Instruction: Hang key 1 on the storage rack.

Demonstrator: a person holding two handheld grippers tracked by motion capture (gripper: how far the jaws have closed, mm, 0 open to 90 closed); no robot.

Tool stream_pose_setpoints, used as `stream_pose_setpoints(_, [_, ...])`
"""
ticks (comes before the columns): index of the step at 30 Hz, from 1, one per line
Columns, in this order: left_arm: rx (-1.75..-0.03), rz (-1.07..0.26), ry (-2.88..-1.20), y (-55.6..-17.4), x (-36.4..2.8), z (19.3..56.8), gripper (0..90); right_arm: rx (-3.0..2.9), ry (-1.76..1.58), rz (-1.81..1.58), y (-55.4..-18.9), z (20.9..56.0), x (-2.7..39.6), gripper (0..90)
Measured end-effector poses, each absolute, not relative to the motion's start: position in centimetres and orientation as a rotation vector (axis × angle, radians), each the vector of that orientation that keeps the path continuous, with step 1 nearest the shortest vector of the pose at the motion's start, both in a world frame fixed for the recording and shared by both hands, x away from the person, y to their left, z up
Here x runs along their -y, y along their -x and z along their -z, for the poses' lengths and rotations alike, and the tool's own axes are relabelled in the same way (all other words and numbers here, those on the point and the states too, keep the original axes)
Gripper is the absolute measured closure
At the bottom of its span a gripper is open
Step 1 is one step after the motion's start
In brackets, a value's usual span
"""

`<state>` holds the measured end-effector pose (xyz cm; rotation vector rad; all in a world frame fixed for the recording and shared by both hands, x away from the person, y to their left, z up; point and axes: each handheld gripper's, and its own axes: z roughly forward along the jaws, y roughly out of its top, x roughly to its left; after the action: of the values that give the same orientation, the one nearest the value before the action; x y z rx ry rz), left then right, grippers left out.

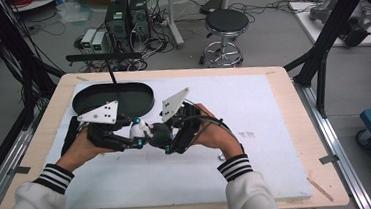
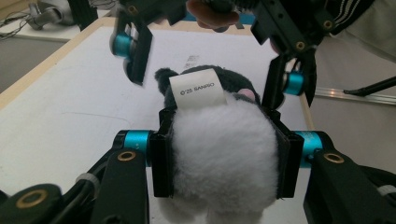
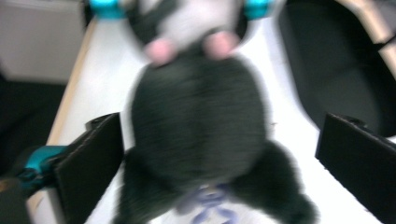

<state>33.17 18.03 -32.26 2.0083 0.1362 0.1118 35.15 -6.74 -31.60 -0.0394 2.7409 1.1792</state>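
Handover step: your left gripper [image 2: 224, 154] clamped the plush [image 2: 219, 154] above mid-table [image 1: 253, 104], near the front edge. Your right gripper [image 3: 224, 154] stood open around it. Next, withdraw the right clear.

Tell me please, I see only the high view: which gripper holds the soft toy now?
Observer: The left gripper holds it; its pads press both sides of the soft toy's white part.
Operator: And the right gripper?
Observer: The right gripper is open; its jaws stand apart from the dark end of the toy, with a gap on each side.
Operator: Is there any label on the toy?
Observer: Yes, a white tag with small print stands up from it.
Operator: What is beside it on the table?
Observer: A black oval tray, near the right gripper.
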Motion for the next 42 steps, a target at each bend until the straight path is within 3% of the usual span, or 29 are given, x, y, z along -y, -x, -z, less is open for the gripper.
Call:
stream_pose_setpoints(15, [-0.245,-0.137,-1.978,-33.3,-19.1,31.7,53.3,-2.574,-0.238,-1.444,-35.0,30.9,11.0,0.5])
stream_pose_setpoints(29, [-0.433,-0.309,-1.881,-33.7,-22.9,30.3,53.3,-2.166,-0.613,-1.574,-31.5,31.4,18.8,0.5])
stream_pose_setpoints(42, [-0.588,-0.451,-1.808,-34.1,-27.1,29.5,53.2,-1.875,-0.83,-1.571,-28.7,34.1,25.3,0.5])
